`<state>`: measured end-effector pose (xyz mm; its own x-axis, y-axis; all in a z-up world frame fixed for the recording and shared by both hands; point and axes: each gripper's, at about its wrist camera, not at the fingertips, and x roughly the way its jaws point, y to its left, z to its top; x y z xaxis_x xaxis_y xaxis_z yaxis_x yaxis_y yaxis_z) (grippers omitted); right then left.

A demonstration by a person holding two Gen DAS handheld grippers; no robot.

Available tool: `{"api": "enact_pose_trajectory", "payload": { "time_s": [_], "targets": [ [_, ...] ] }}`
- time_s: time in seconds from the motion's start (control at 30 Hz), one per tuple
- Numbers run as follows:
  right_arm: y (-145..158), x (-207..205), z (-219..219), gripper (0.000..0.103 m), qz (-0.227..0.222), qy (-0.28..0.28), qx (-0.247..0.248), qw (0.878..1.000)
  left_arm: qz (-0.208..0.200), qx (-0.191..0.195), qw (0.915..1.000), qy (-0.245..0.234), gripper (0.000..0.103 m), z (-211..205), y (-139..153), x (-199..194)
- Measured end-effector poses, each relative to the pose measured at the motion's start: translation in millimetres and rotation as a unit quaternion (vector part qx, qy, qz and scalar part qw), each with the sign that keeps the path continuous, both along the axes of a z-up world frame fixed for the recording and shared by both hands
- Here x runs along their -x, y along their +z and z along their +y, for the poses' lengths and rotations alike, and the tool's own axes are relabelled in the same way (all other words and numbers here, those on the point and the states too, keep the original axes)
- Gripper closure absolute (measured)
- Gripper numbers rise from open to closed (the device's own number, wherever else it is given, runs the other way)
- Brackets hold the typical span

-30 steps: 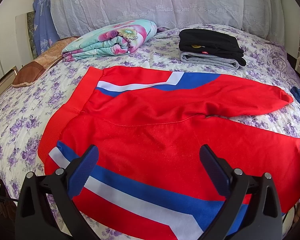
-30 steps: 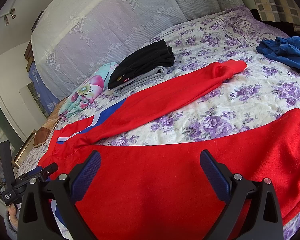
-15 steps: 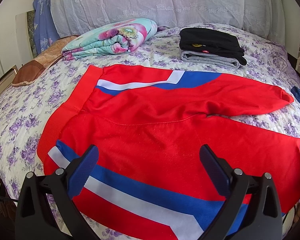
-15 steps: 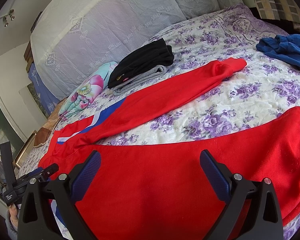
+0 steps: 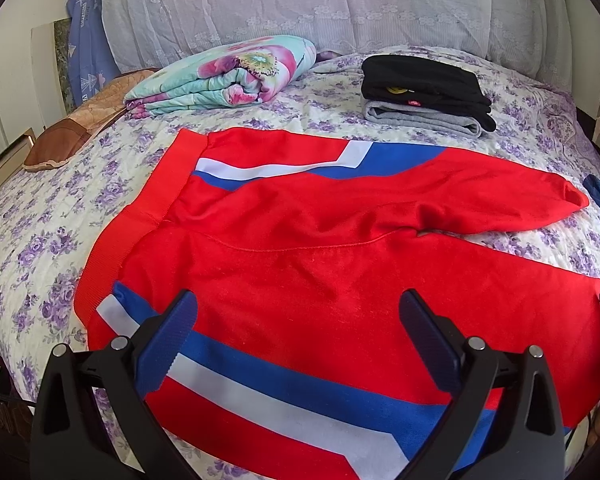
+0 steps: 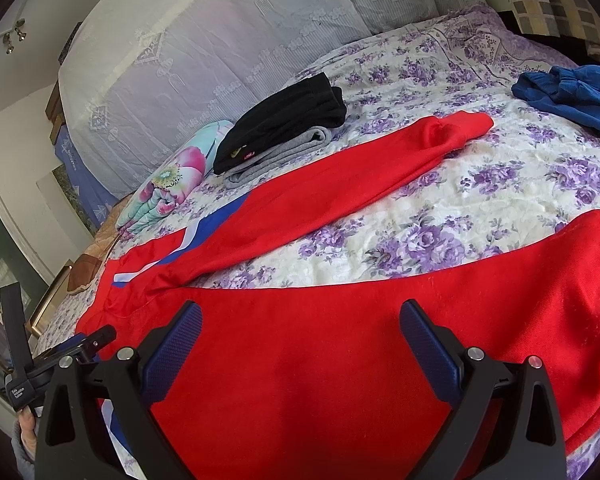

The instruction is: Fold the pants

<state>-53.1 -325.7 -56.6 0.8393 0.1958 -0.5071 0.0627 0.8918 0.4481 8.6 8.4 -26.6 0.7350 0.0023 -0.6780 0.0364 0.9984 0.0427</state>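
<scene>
Red pants [image 5: 300, 264] with blue and white stripes lie spread flat on the flowered bedspread [image 5: 40, 216], waistband at the left, both legs running right. My left gripper [image 5: 296, 312] is open and empty, hovering over the near leg close to the waistband. My right gripper [image 6: 300, 320] is open and empty over the near leg [image 6: 340, 340] farther toward its cuff. The far leg [image 6: 340, 184] lies apart from the near one, its cuff pointing right. The left gripper also shows in the right wrist view [image 6: 80, 344] at the lower left.
A stack of folded black and grey clothes [image 5: 424, 92] and a rolled floral blanket [image 5: 228, 76] sit at the far side by the pillows. A crumpled blue garment [image 6: 572, 92] lies at the right. A brown cushion [image 5: 60, 140] lies at the left edge.
Both grippers have shifted only slightly over the near leg; both stay open. The pants have not moved.
</scene>
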Motion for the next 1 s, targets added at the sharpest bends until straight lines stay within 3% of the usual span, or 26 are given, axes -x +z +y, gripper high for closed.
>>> {"api": "enact_pose_trajectory", "payload": {
  "time_s": [0.33, 0.53, 0.63, 0.77, 0.87, 1.0],
  "targets": [
    [15, 8, -1, 0.003, -0.014, 0.007, 0.015, 1.0, -0.006, -0.008, 0.9999, 0.006, 0.004, 13, 19, -14],
    [65, -6, -18, 0.003, -0.026, 0.054, 0.02, 0.998, -0.017, -0.024, 0.9995, 0.014, 0.004, 46, 53, -53],
    [82, -19, -36, 0.003, -0.019, 0.039, 0.007, 0.999, 0.014, -0.002, 0.9994, 0.03, 0.004, 76, 62, -92],
    [84, -20, -59, 0.003, -0.018, 0.001, -0.019, 1.0, 0.085, 0.076, 0.9915, 0.061, 0.004, 124, 51, -144],
    [77, -20, -65, 0.003, -0.005, -0.009, -0.013, 1.0, 0.108, 0.077, 0.9884, 0.073, 0.005, 138, 41, -170],
    [68, -24, -73, 0.003, 0.021, -0.015, -0.012, 1.0, 0.127, 0.081, 0.988, 0.037, 0.005, 132, 31, -186]
  ]
}}
